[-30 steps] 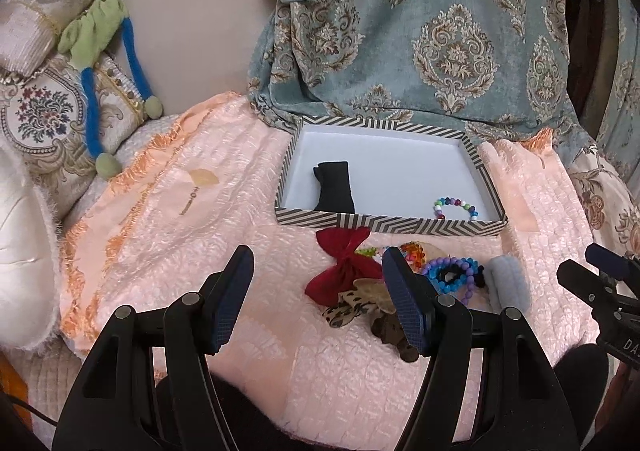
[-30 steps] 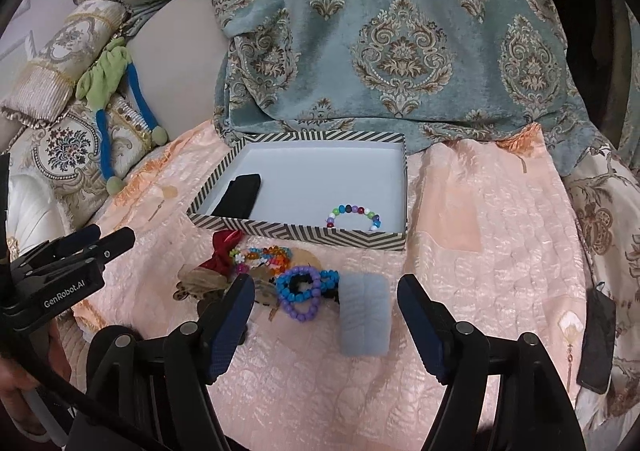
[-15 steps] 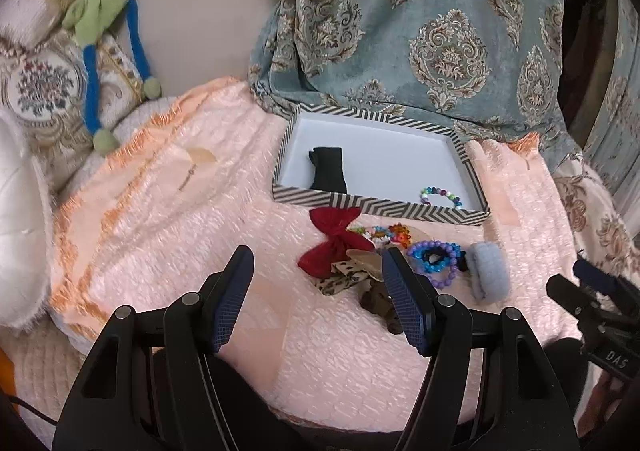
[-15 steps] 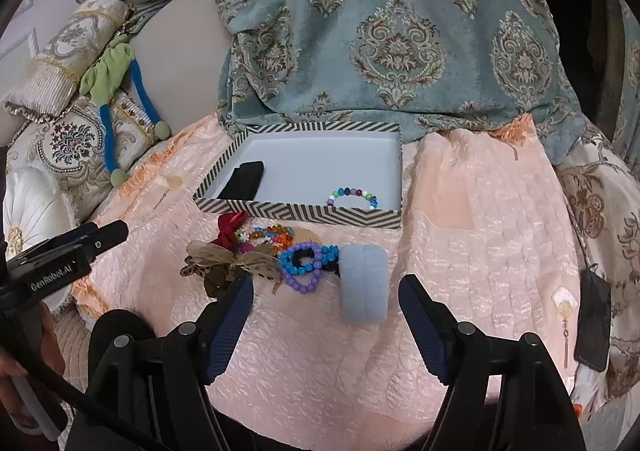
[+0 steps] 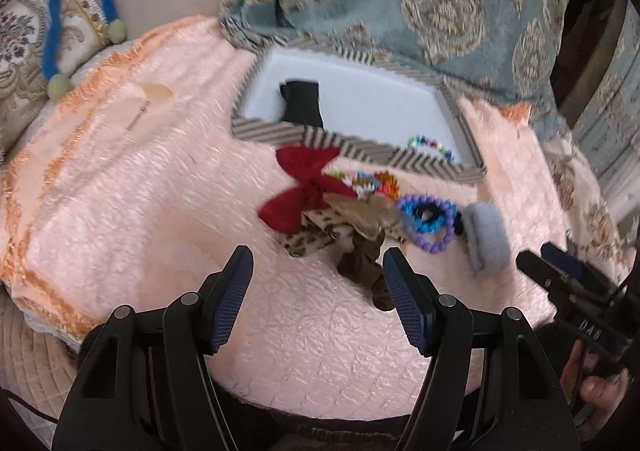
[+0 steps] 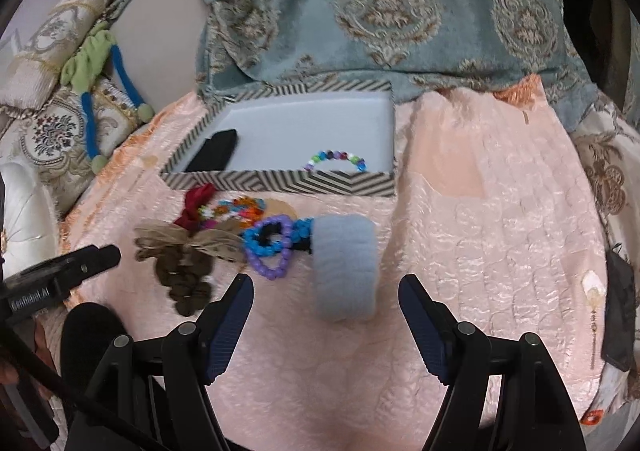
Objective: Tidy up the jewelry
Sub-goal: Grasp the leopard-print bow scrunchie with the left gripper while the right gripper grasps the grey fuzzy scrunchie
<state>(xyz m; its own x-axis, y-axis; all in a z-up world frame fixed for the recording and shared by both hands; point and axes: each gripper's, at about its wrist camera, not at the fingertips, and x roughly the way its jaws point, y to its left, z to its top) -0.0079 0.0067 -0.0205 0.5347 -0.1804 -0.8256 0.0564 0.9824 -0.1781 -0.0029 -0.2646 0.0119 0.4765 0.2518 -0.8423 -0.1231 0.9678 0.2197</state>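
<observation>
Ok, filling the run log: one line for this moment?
left tongs: open, empty | right tongs: open, before grey scrunchie | striped box: beaded bracelet

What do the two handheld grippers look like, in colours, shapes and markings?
Both the left gripper and the right gripper have black angular frames with round pivot bolts. Their fingers carry dark blue, finely textured pads. White lettering "GenRobot.AI" marks the left gripper's side in the right wrist view. A bare hand grips the right one.
</observation>
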